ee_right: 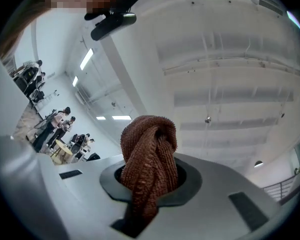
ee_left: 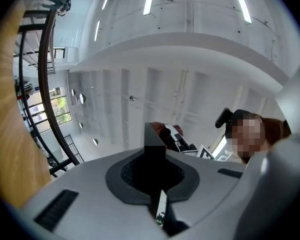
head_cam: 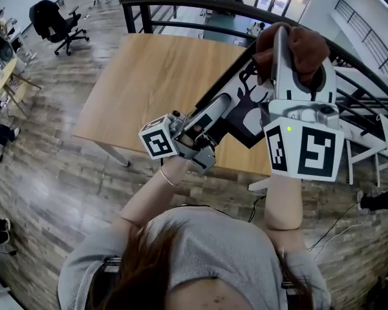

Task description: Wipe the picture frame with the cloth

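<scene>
Right gripper (ee_right: 148, 186) clamped on the bunched brown cloth (ee_right: 150, 151) — left gripper (ee_left: 158, 196) pinched shut on the black picture frame's (head_cam: 244, 105) edge. Cloth is up at the frame's far end, both held above the wooden table (head_cam: 152, 76).

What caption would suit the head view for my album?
Above a wooden table, the left gripper holds up a picture frame while the right gripper clamps a brown cloth.
</scene>
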`<state>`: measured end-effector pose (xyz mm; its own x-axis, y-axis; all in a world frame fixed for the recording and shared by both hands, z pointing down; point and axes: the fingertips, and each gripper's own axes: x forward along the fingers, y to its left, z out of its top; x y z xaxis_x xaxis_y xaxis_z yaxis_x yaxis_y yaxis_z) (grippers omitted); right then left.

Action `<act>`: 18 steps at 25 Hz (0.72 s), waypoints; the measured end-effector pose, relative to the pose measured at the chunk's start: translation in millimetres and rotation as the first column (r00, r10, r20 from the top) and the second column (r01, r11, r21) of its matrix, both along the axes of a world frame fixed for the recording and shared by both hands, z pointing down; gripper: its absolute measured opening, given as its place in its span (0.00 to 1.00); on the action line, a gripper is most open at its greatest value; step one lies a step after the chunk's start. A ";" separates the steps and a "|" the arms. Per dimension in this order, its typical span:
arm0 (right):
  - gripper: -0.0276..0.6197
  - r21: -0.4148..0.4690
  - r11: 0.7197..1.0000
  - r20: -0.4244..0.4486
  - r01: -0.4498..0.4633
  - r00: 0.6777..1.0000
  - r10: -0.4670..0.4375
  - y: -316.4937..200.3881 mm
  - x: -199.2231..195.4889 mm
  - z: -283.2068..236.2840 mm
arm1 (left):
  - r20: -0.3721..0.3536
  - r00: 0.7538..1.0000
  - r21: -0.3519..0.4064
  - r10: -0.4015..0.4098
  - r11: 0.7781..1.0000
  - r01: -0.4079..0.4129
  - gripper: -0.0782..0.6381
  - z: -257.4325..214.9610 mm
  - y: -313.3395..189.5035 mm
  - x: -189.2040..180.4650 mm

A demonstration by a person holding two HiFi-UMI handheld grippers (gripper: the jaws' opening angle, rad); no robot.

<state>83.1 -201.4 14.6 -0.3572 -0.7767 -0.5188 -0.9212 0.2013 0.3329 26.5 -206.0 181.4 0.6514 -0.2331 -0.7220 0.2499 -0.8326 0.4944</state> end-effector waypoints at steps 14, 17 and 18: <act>0.16 -0.359 0.926 -0.108 0.113 0.981 -0.161 -23.6 -54.9 106.3 | 0.033 0.998 -0.074 -0.060 0.995 0.062 0.13 27.5 -10.9 5.6; 0.16 -0.431 0.888 -0.113 0.161 0.967 -0.230 -19.8 -62.8 123.3 | 0.030 0.997 -0.092 -0.067 0.993 0.069 0.13 33.1 -10.5 9.1; 0.16 -0.454 0.875 -0.121 0.169 0.961 -0.249 -19.1 -65.2 129.0 | 0.024 0.997 -0.100 -0.069 0.992 0.071 0.13 34.9 -10.7 9.8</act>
<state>17.9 -220.5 143.5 -0.5884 -0.8062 -0.0625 -0.7782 0.5436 0.3143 36.4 -216.7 216.3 0.6457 -0.3495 -0.6789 0.1816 -0.7933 0.5812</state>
